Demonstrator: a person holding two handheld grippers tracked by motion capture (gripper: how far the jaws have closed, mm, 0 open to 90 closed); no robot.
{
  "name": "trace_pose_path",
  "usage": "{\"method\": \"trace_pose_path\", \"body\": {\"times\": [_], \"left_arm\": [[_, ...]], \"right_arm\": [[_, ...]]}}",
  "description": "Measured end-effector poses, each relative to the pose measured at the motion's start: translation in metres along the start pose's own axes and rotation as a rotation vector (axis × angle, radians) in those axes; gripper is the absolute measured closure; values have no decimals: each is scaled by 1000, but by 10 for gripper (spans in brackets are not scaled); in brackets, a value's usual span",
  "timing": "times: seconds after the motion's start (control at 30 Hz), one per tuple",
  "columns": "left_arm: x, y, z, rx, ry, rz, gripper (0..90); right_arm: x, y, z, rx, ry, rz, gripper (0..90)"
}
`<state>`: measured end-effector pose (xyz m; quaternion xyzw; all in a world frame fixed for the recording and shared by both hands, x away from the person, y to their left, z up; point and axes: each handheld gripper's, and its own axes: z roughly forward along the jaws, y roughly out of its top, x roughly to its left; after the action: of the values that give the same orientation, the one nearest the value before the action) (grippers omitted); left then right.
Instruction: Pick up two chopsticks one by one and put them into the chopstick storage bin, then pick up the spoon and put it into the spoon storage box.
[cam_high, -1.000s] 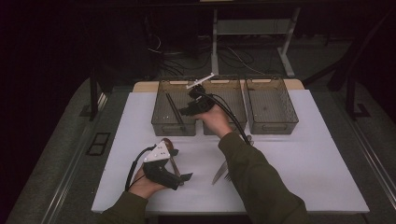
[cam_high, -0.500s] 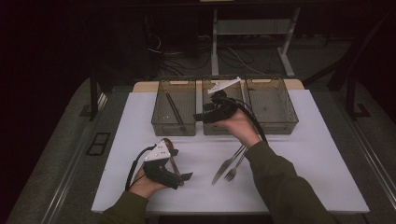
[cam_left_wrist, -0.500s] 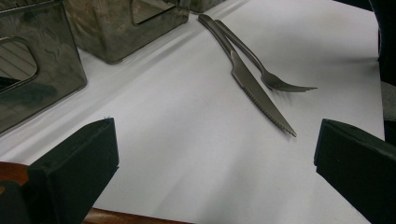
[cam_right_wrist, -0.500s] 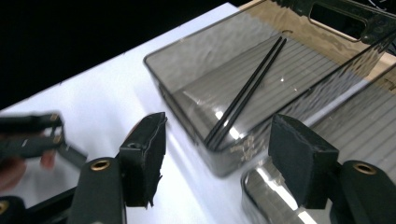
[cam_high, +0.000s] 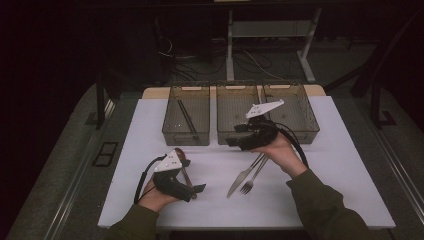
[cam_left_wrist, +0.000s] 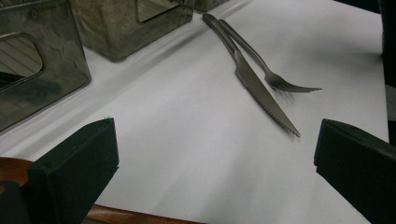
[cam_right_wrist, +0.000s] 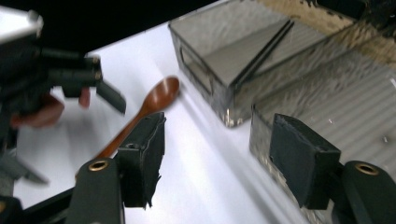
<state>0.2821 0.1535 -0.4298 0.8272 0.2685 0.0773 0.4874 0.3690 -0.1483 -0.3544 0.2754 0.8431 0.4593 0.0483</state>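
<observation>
My left gripper rests wide apart and empty beside the wooden spoon, the knife and fork lie ahead of it, and my right gripper, jaws just opened with nothing between them, hovers above their handles before the bins.

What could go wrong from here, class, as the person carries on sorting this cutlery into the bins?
1. The knife and fork lie touching, handles together; a grab at one may drag the other.
2. The right gripper, jaws open and empty, hangs close to the middle bin; a low sweep could knock its wall.
3. The wooden spoon lies under the left gripper; lifting that hand could flick it.
</observation>
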Motion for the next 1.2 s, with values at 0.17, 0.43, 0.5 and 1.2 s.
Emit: {"method": "trace_pose_path", "body": {"times": [0.17,0.43,0.5,1.2], "left_arm": [[-1,0,-1,4,2,8,0],[0,0,-2,5,5,8,0],[0,0,-2,4,7,10,0],[-2,0,-5,10,25,9,0]], "right_arm": [[3,-19,-13,-11,-3,0,358],[2,-46,-25,-23,1,21,359],[1,-52,-28,-17,2,25,359],[-3,-122,-71,-19,-117,83,243]]}}
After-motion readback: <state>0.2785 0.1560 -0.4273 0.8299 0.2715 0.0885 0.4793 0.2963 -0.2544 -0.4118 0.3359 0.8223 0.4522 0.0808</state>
